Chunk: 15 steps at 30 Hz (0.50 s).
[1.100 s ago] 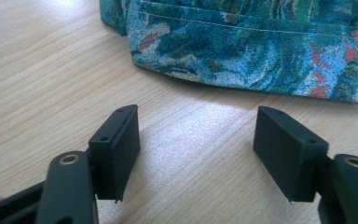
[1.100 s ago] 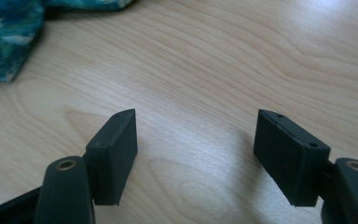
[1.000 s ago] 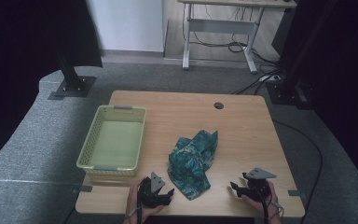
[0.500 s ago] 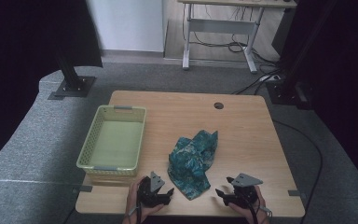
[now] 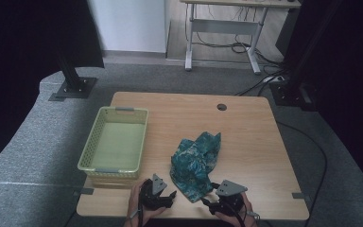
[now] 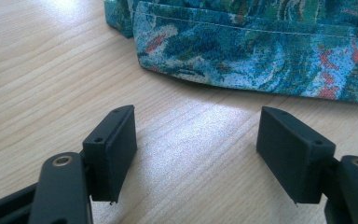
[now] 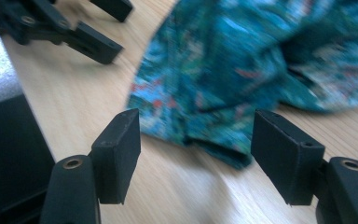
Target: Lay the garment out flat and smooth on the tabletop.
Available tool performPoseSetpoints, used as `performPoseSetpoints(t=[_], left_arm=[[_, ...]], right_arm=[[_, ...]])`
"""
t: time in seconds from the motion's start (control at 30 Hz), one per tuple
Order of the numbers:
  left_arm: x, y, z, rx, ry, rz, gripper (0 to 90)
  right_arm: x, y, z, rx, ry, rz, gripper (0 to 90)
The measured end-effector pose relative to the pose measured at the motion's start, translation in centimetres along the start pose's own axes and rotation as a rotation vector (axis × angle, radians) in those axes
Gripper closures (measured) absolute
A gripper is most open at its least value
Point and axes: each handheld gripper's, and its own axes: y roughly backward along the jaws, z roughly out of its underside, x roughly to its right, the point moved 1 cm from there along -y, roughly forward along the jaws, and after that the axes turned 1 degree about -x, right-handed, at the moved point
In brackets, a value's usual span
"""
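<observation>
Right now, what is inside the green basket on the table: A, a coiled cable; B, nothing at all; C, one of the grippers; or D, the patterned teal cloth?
B: the high view shows the green basket with a bare floor, while the patterned teal cloth lies crumpled on the table to its right, and the left gripper and right gripper sit at the near edge, either side of the cloth's near end.

Wooden desk (image 5: 246,127): patterned teal cloth (image 5: 194,161) crumpled at frame centre; empty yellow-green basket (image 5: 116,142) at centre left.
</observation>
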Motion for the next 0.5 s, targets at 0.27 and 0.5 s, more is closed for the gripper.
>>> performPoseSetpoints(t=[0.27,0.5], left_arm=[[0.0,0.0,0.0,0.0,0.002,0.001,28.2],[0.0,0.0,0.0,-0.001,-0.002,0.001,28.1]], right_arm=[[-1.6,-0.9,-1.0,0.005,0.05,-0.047,32.3],[-2.2,-2.9,-1.1,-0.04,0.074,-0.07,32.0]])
